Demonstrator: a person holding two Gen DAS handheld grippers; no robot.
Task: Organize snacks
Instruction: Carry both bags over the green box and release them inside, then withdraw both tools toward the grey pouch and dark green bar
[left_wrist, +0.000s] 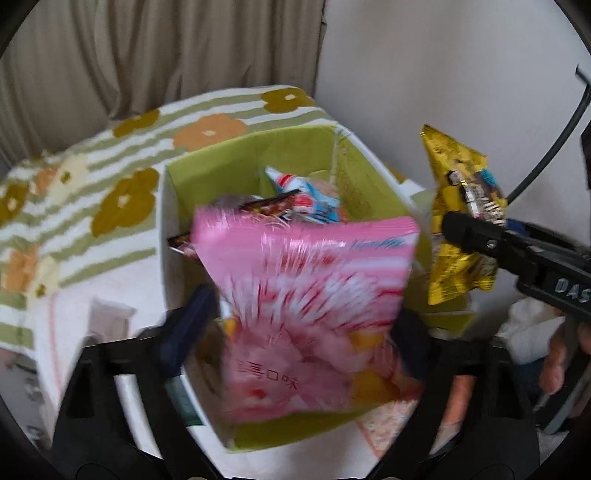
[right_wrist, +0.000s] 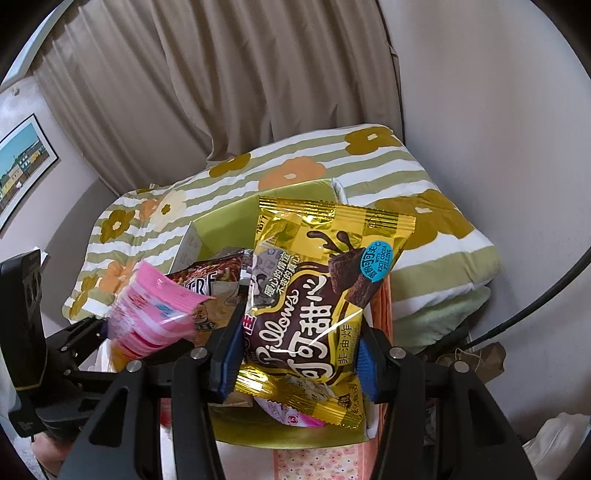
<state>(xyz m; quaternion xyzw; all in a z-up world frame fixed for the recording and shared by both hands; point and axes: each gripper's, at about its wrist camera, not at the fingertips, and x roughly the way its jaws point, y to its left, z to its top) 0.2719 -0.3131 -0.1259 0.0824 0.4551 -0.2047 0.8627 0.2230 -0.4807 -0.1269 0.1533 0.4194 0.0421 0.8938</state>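
The left gripper (left_wrist: 306, 325) has its jaws wide apart, and no pad is pressing on anything. The pink bag (left_wrist: 310, 295) sits between them, over the green box (left_wrist: 236, 162), and it looks blurry. My guess is that it is dropping in. It could go wrong here: the bag is wide and the box is already full of snacks, so it may land on top, lean on the front wall and slide out onto the bed. It could also catch on a jaw.

The pink bag is shiny, thin plastic, flat and a bit puffy. The box is stiff card, green inside and white outside, with square corners. It stands on a soft blanket (left_wrist: 122, 147) with green stripes and big flowers. A soft bed can let the box tip if something pushes on it.

The right gripper (right_wrist: 295, 354) is closed on the gold bag (right_wrist: 325, 280), with a blue pad on each side of it. It holds the bag up just over the box. The bag is crinkly foil and puffed with air, so it is slippery. A hard squeeze could pop it or crush the snacks inside. A loose hold could let it slip out sideways.
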